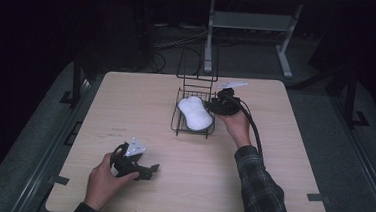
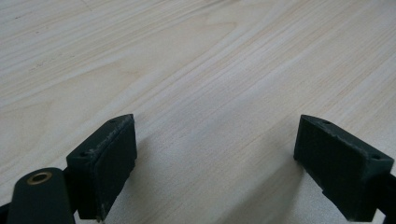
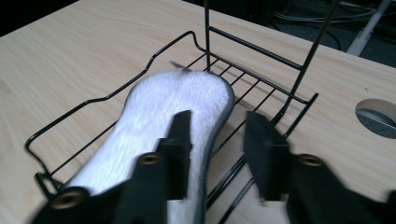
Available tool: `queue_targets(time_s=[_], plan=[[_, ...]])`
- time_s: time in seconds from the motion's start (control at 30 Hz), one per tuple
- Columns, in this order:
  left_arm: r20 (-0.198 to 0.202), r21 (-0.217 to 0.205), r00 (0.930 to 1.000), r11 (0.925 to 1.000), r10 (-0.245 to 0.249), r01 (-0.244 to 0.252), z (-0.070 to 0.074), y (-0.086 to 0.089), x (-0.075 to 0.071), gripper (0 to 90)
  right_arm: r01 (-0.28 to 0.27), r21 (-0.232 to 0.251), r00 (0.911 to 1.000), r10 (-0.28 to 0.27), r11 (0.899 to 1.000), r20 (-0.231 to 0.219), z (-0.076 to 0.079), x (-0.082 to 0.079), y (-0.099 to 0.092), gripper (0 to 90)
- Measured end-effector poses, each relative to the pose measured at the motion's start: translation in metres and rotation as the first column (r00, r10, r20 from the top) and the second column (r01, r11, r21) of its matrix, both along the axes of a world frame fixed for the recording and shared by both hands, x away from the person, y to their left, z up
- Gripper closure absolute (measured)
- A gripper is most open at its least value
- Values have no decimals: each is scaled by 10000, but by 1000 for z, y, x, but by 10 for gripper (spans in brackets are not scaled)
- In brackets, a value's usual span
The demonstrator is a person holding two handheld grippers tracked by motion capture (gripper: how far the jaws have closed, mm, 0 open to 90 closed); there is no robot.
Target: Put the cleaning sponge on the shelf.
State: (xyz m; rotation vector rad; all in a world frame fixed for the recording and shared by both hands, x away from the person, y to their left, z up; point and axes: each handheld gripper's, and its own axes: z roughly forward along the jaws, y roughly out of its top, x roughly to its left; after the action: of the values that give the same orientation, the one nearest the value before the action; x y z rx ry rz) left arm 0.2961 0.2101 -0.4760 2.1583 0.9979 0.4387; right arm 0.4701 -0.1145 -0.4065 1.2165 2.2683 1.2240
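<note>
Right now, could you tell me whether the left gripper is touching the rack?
Apart. The high view shows the left gripper near the table's front, with bare tabletop between it and the rack.

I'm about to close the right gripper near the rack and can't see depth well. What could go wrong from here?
1. The right gripper has its open jaws astride the edge of the white sponge over the wire rack; closing might pinch a wire too.
2. The rack looks light, so a pull may drag or tip it.
3. The left gripper is open over bare table, too far to steady the rack.
</note>
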Motion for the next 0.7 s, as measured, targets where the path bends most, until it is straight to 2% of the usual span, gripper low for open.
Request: queue_targets(time_s=[0.07, 0.1, 0.13, 0.17, 0.4, 0.57, 0.7], plan=[[0, 3, 10000, 10000, -1, 1, 0, 0, 0, 123, -188, -101, 9998, 189, 9998, 76, 1, -4, -5, 812], [2, -2, 10000, 10000, 1, -1, 0, 0, 0, 123, -188, -101, 9998, 189, 9998, 76, 1, -4, -5, 812], [-2, 2, 10000, 10000, -2, 2, 0, 0, 0, 123, -465, -117, 9989, 465, 9989, 52, 1, -11, -8, 883], [-2, 6, 10000, 10000, -2, 2, 0, 0, 0, 123, -557, -220, 9984, 558, 9982, 71, 1, -14, -9, 897], [-2, 6, 10000, 10000, -3, 3, 0, 0, 0, 124, -1232, -607, 9924, 1226, 9905, -133, -9, -34, -8, 899], [-11, 5, 10000, 10000, -14, 14, 0, 0, 0, 123, -1457, -920, 9893, 1440, 9850, -250, -18, -38, -2, 899], [-10, 6, 10000, 10000, -14, 14, 0, 0, 0, 124, -1569, -768, 9875, 1550, 9846, -301, -20, -41, 1, 899]])
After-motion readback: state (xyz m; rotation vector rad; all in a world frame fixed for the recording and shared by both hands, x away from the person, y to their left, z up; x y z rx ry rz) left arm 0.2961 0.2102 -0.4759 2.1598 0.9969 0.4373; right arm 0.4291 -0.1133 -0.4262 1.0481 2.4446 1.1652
